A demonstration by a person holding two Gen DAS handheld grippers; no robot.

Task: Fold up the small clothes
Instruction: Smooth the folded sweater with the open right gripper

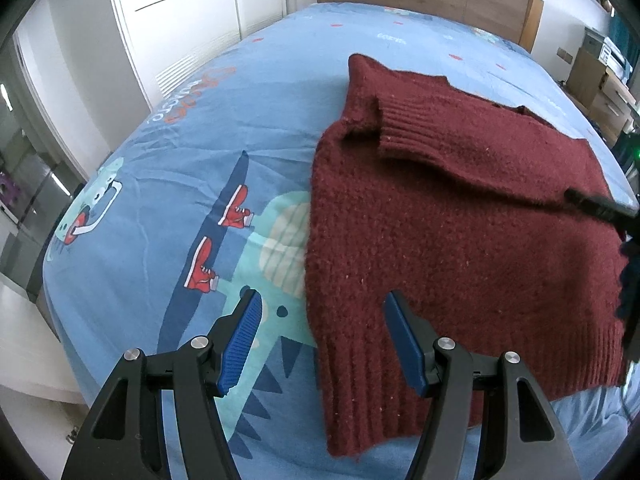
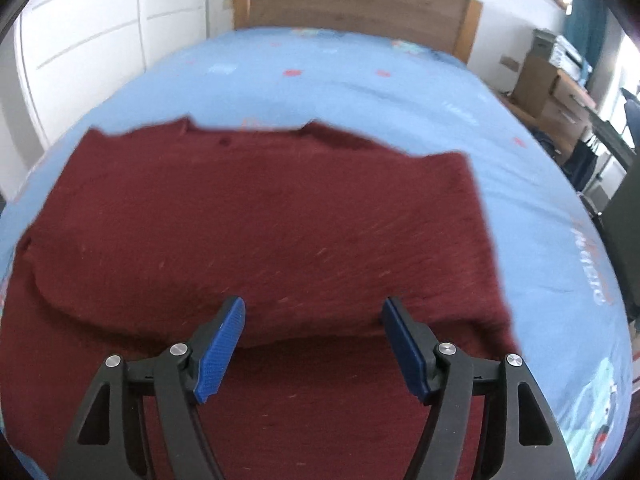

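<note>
A dark red knitted sweater point(image 1: 460, 220) lies flat on a blue printed bedsheet point(image 1: 180, 152), with a sleeve folded across its body. My left gripper point(image 1: 320, 300) is open and empty above the sweater's near left corner by the ribbed hem. My right gripper point(image 2: 314, 306) is open and empty, hovering over the sweater point(image 2: 260, 220) above a folded edge. The right wrist view is blurred. A black fingertip of the right gripper point(image 1: 600, 204) shows at the right edge of the left wrist view.
A wooden headboard point(image 2: 352, 4) stands at the far end of the bed. White wardrobe doors point(image 1: 180, 8) are on the left. Cardboard boxes and clutter point(image 2: 552, 88) stand to the right of the bed.
</note>
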